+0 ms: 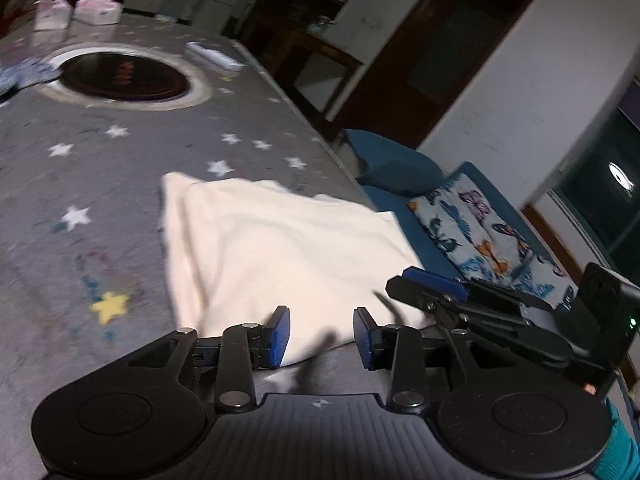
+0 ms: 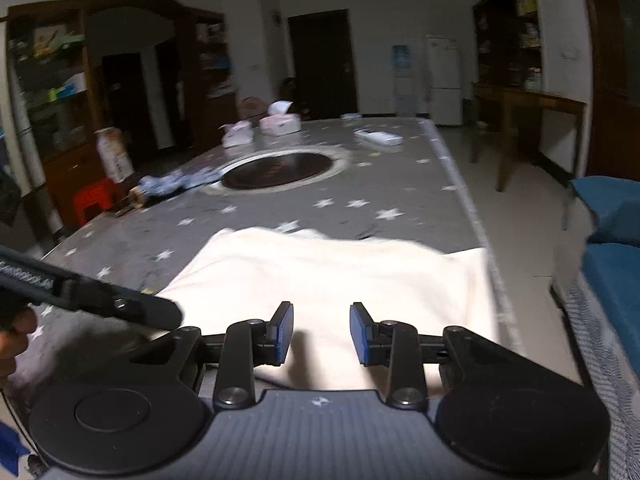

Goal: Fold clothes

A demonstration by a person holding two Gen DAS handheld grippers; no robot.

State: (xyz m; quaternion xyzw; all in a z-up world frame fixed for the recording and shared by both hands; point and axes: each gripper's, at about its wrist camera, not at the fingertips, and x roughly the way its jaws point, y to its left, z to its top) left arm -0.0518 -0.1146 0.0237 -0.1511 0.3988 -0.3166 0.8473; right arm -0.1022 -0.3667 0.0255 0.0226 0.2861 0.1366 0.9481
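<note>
The cream cloth (image 1: 280, 248) lies folded on the starred worktop (image 1: 100, 184), just ahead of both claws. The left claw (image 1: 321, 338) and right claw (image 2: 321, 334) hang over its near edge, jaws parted, gripping nothing.

Cream garment (image 1: 280, 248) folded flat on starred table (image 1: 100, 184).
</note>
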